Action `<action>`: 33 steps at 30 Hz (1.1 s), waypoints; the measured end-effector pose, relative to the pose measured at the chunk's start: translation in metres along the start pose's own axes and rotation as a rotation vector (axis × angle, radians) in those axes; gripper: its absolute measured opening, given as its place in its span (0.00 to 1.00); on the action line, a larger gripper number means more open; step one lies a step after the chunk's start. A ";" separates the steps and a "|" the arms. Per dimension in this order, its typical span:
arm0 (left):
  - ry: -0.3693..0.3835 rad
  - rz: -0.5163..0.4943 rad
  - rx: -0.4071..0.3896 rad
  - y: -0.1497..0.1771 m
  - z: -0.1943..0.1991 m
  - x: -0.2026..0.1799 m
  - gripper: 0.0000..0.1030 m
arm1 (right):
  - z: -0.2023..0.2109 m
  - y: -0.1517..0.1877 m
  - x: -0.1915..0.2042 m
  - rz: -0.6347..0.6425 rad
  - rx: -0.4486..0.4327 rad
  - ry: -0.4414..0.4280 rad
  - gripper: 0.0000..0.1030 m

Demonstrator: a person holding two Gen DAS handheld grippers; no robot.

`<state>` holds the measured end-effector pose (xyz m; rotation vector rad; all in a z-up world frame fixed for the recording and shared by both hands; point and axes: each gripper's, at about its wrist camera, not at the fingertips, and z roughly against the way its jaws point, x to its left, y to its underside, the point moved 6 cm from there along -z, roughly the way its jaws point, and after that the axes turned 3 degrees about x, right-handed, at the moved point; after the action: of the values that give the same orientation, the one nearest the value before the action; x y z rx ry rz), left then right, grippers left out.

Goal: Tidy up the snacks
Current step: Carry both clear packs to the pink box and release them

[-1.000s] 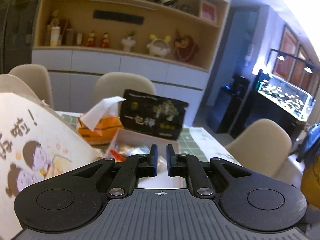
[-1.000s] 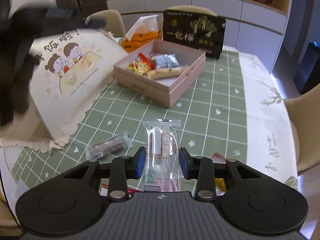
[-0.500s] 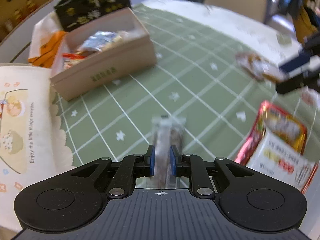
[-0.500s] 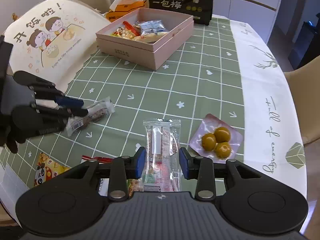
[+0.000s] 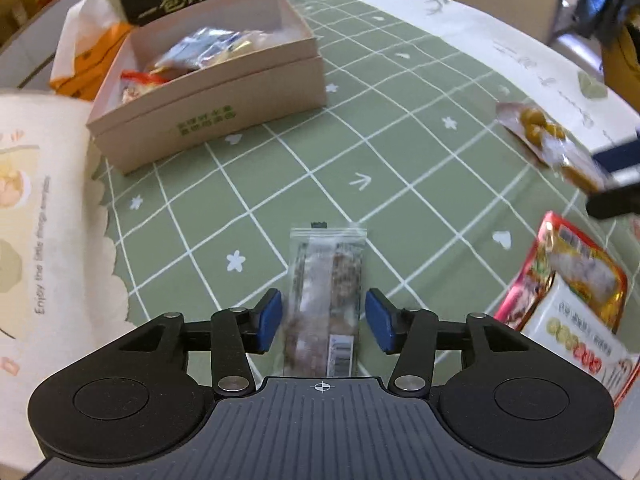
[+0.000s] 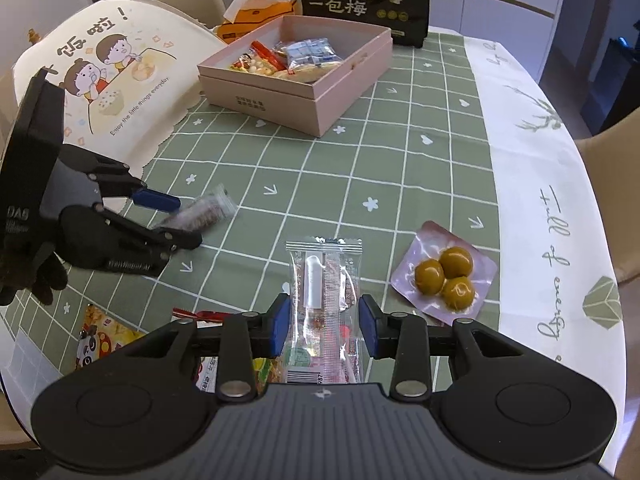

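Observation:
My left gripper (image 5: 323,322) is open, its jaws on either side of a clear-wrapped brown snack bar (image 5: 325,300) lying on the green checked cloth; it also shows in the right wrist view (image 6: 200,214) with the left gripper (image 6: 168,218) around it. My right gripper (image 6: 323,322) is shut on a clear packet with a white stick and red print (image 6: 324,308), held above the table. The pink open box (image 6: 304,92) holds several snacks at the back; it also shows in the left wrist view (image 5: 208,120).
A pink pack of three green plums (image 6: 444,270) lies right of my right gripper. A red and white snack bag (image 5: 576,300) lies at the right of the left view. A panda snack bag (image 6: 100,340), cartoon paper bag (image 6: 116,88), tissue pack (image 6: 260,12) and black box (image 6: 364,4) stand around.
My left gripper swung down from facing the shelves to the table, came over the brown snack bar and opened around it. My right gripper kept hold of its packet and drew back.

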<state>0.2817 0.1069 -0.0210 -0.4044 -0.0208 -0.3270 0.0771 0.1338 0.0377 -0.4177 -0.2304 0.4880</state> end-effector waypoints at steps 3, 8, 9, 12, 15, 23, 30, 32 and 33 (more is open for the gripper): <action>0.038 0.055 -0.002 -0.006 -0.004 0.004 0.42 | 0.004 0.001 0.001 0.002 -0.006 0.000 0.35; 0.049 0.093 -0.058 -0.015 0.010 0.003 0.38 | 0.018 -0.003 -0.003 0.010 -0.034 0.009 0.35; 0.044 0.096 -0.080 -0.018 0.018 0.003 0.38 | 0.020 -0.004 -0.004 0.009 -0.039 0.010 0.35; 0.080 0.149 -0.176 -0.034 0.055 0.011 0.37 | 0.031 -0.011 -0.012 -0.012 -0.065 0.000 0.35; 0.073 0.217 -0.313 -0.063 0.096 0.035 0.37 | 0.043 -0.023 -0.022 -0.039 -0.102 -0.020 0.35; 0.186 0.555 -0.508 -0.177 0.084 0.132 0.42 | 0.045 -0.074 -0.023 0.021 -0.146 0.026 0.35; 0.198 0.582 -0.471 -0.110 0.059 0.109 0.42 | 0.036 -0.114 -0.020 0.095 -0.134 0.022 0.35; 0.201 0.571 -0.415 -0.073 0.055 0.091 0.42 | 0.036 -0.144 -0.013 0.111 -0.161 -0.005 0.35; 0.204 0.571 -0.391 -0.054 0.054 0.084 0.42 | 0.037 -0.160 -0.009 0.110 -0.179 -0.027 0.35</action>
<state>0.3468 0.0550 0.0565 -0.7392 0.3579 0.1990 0.1227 0.0132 0.1398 -0.6015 -0.2791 0.5835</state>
